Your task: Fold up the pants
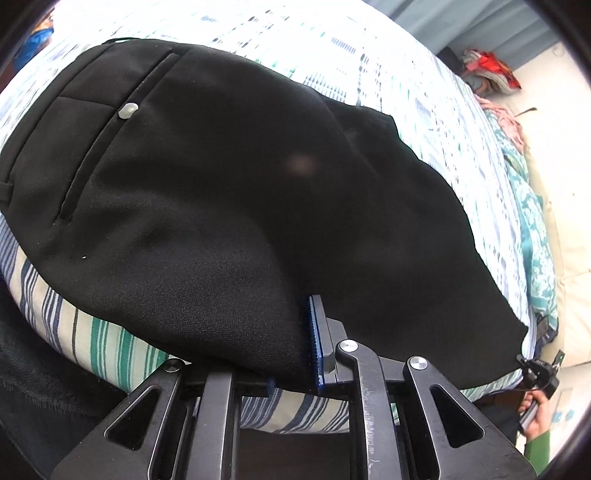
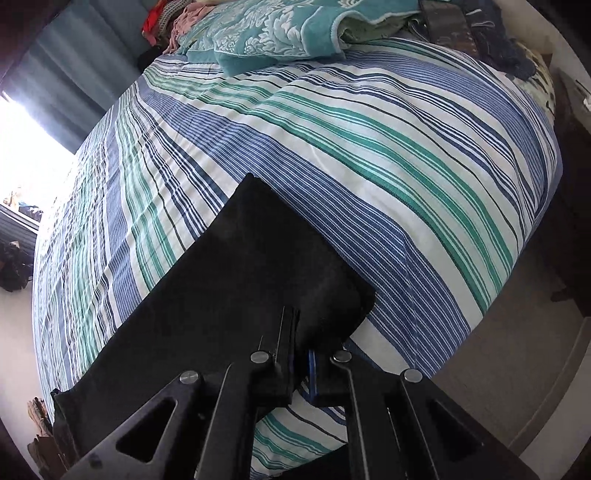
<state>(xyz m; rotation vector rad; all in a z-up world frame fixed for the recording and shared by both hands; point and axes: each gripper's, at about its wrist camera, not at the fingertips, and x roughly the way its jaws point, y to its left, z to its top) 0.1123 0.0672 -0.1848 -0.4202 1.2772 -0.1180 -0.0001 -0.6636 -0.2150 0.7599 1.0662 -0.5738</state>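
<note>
Two tools are at work on one pair of black pants [image 1: 221, 192]. The left tool [image 1: 291, 343] sits at the near edge of the bed [image 1: 110, 347], its jaws nearly together with a fold of the black cloth between them; one blue pad shows against the fabric, the other is hidden under it. The right tool [image 2: 301, 365] is clamped tight on the hem end of a leg, its blue pads pinching the cloth.

The pants lie on the striped bedcover, near its front edge. In the left wrist view the waist end, with one back pocket and one pale button [image 1: 128, 110], points to the upper left, and the long axis runs down to the lower right, where the right tool and a hand [image 1: 535, 417] appear. One teal patterned blanket [image 2: 273, 33] lies at the far side.
</note>
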